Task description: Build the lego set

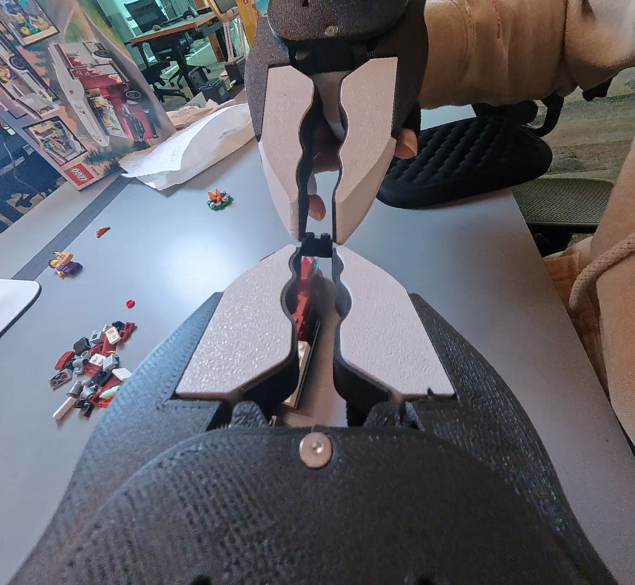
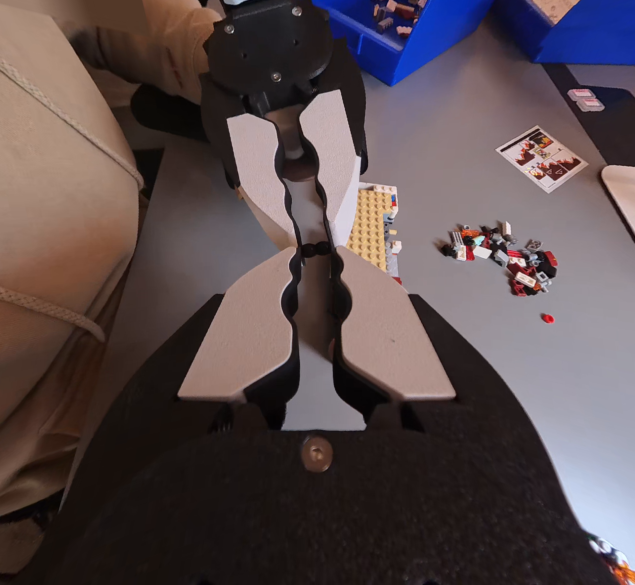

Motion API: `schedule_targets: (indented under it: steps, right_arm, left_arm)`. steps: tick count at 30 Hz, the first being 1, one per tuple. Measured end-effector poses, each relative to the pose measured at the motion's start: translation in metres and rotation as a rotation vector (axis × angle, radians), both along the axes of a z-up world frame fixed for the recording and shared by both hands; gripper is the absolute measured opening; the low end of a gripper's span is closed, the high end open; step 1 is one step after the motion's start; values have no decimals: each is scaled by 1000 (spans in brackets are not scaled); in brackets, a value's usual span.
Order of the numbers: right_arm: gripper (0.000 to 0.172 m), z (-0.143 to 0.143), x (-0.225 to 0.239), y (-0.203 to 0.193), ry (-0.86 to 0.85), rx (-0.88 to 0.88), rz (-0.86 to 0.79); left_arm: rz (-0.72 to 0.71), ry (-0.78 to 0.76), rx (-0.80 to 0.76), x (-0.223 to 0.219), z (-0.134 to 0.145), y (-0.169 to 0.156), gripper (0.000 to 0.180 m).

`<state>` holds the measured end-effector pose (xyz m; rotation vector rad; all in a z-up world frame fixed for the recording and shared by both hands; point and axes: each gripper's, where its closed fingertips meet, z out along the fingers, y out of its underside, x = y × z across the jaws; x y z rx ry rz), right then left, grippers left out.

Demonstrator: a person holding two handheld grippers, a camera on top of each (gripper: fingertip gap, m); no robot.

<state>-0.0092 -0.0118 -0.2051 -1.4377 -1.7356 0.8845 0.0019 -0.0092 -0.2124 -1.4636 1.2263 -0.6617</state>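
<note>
My two grippers meet tip to tip above the grey table (image 1: 171,259). A small black two-stud brick (image 1: 315,245) sits between both pairs of fingertips. My left gripper (image 1: 314,254) is shut on its lower body. My right gripper (image 1: 316,236) comes in from the far side, and its pads press the brick's studded end. In the right wrist view the same black brick (image 2: 316,248) is pinched at my right gripper's (image 2: 316,255) tips, with the left gripper (image 2: 313,241) opposite. A red brick build (image 1: 305,293) shows through the gap between my left fingers, lying below.
A pile of loose bricks (image 2: 501,256) lies on the table, also in the left wrist view (image 1: 91,362). A tan studded plate build (image 2: 372,225), a sticker sheet (image 2: 541,158) and blue bins (image 2: 378,36) are near. A toy box (image 1: 68,104), a minifigure (image 1: 63,262) and a chair (image 1: 464,156) also show. Both grippers' tips are close together, under 4 cm apart.
</note>
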Motion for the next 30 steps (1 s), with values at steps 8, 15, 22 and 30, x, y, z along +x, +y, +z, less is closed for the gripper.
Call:
schedule_targets:
  steps: [8,15,22,30]
  right_arm:
    - [16,-40,74,58,-349,33,-206]
    - [16,-81,98,74,-472,-82,-258]
    - [17,-91,100,79,-520,-86,-256]
    - [25,-90,100,79,-507,-122,-254]
  left_arm:
    - [90,-6,-37,-30,1,17,30]
    - [174,-33,-19,-53,7,31,27]
    - [176,-8,-31,-53,-3,33,26]
    - [191,-6,-26,-56,-4,36,26]
